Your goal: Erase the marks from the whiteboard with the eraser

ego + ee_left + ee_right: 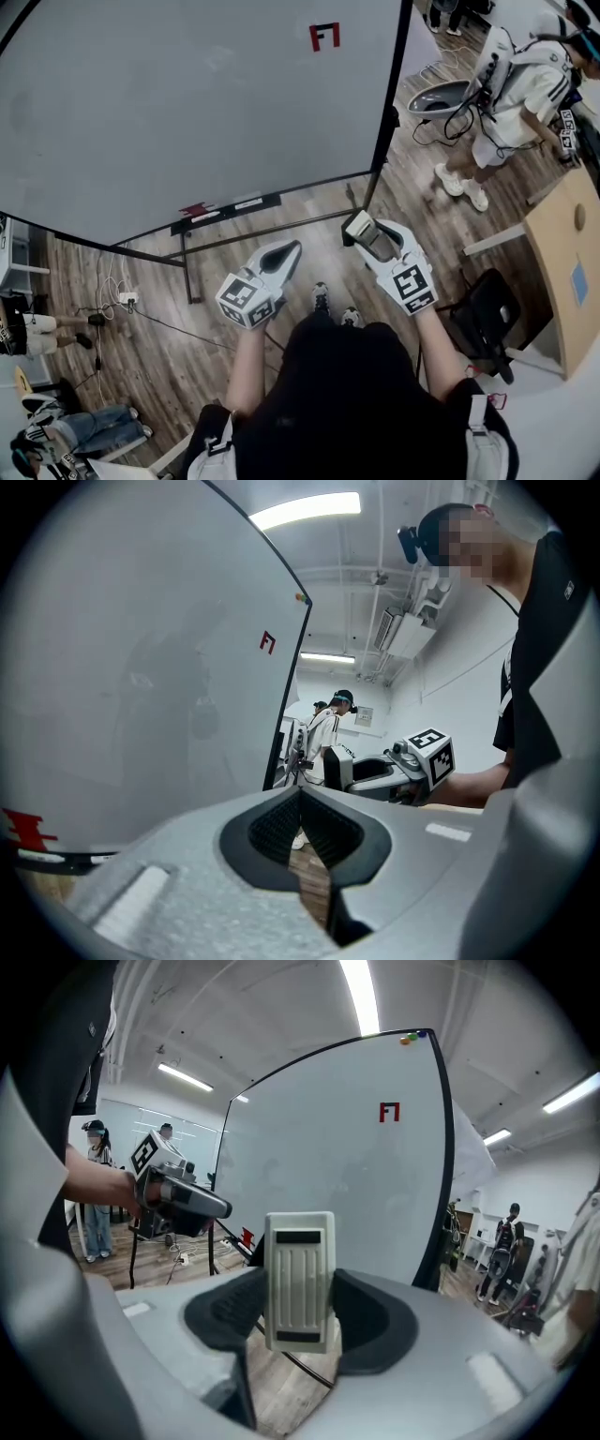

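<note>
While the right gripper clamps the eraser, the left gripper is closed, empty. Red mark on whiteboard.

Low in the middle of the head view I hold both forearms forward, my left gripper closed on nothing, my right gripper clamping the eraser.

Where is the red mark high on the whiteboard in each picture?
Head view: red mark near the top, right of middle.
Left gripper view: red mark in the upper half, left of middle.
Right gripper view: red mark in the upper part, right of middle.
Shared landmark: the whiteboard, whose dark edge runs just right of it.
</note>
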Tool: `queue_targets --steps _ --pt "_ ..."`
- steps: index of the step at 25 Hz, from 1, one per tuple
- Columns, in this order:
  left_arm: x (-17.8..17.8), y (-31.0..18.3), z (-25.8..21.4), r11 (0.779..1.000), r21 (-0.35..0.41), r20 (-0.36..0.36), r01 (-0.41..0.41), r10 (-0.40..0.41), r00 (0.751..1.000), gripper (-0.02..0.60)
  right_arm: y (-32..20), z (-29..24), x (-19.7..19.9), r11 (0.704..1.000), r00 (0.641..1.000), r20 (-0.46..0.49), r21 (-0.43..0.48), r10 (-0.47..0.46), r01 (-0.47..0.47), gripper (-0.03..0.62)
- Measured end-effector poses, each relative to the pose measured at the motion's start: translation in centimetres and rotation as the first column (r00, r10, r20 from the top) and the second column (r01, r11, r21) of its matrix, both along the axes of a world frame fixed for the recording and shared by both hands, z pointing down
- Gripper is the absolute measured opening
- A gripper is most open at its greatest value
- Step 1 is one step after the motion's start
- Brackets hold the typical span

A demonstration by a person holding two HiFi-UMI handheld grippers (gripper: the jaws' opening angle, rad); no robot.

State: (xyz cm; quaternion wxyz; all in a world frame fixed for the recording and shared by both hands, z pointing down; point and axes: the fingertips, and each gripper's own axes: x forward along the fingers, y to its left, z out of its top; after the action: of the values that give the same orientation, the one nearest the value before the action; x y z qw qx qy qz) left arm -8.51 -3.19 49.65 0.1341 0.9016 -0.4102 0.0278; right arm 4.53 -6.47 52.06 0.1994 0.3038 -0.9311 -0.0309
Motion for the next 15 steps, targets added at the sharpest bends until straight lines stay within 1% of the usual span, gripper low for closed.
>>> queue_targets --steps 5,15 --pt "0.7 1.8 0.6 1.0 -0.01 -0.003 0.004 -0.004 1.0 0.011 1.6 0.4 0.3 1.0 1.0 0.006 -0.017 -0.012 0.012 0.23" --pt "0.6 4.3 1.4 1.0 -0.013 -0.015 0.024 -0.024 1.0 0.011 3.7 1.3 0.7 1.0 1.0 0.001 -0.028 -0.015 0.015 0.23"
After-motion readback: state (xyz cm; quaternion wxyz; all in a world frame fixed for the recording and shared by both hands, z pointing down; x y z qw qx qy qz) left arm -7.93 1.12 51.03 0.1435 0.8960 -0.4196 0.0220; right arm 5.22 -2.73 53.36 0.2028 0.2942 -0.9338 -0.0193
